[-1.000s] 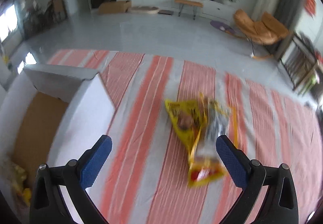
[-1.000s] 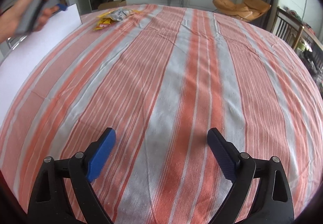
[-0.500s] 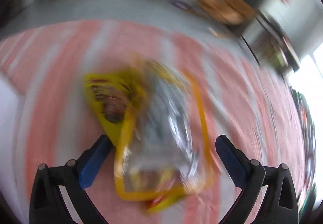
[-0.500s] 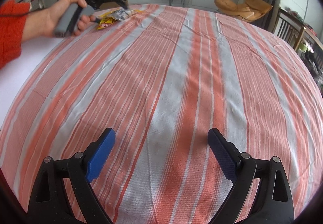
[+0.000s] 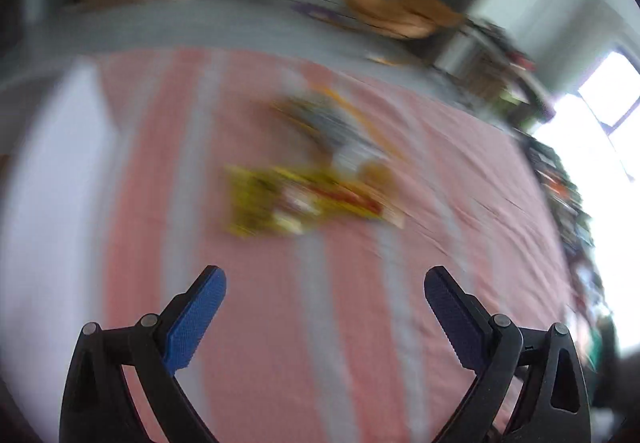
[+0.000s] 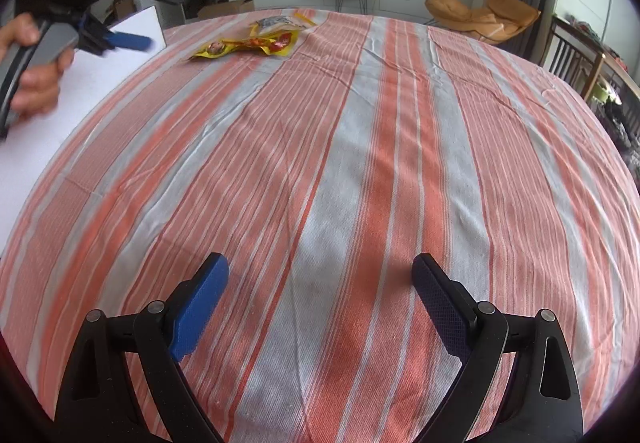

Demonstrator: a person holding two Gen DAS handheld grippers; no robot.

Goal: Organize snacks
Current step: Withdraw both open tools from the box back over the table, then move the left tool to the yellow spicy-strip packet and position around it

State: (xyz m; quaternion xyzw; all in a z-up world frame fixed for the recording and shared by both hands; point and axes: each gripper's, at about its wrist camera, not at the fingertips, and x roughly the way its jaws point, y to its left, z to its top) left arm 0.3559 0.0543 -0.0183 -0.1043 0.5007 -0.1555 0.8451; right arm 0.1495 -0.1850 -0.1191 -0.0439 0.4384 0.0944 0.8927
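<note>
While both grippers gape, two snack packets [image 6: 248,43] lie.

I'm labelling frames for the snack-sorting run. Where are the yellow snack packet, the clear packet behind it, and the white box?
yellow snack packet [image 6: 244,45], right wrist view, middle of the flat wrapper.
clear packet [image 6: 276,22], right wrist view, its silvery centre.
white box [image 6: 76,83], right wrist view, bare white wall.

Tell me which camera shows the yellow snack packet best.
The right wrist view: the yellow snack packet lies sharp, though far off, on the striped cloth. The left wrist view sits closer, but motion blur smears it into a yellow streak.
</note>
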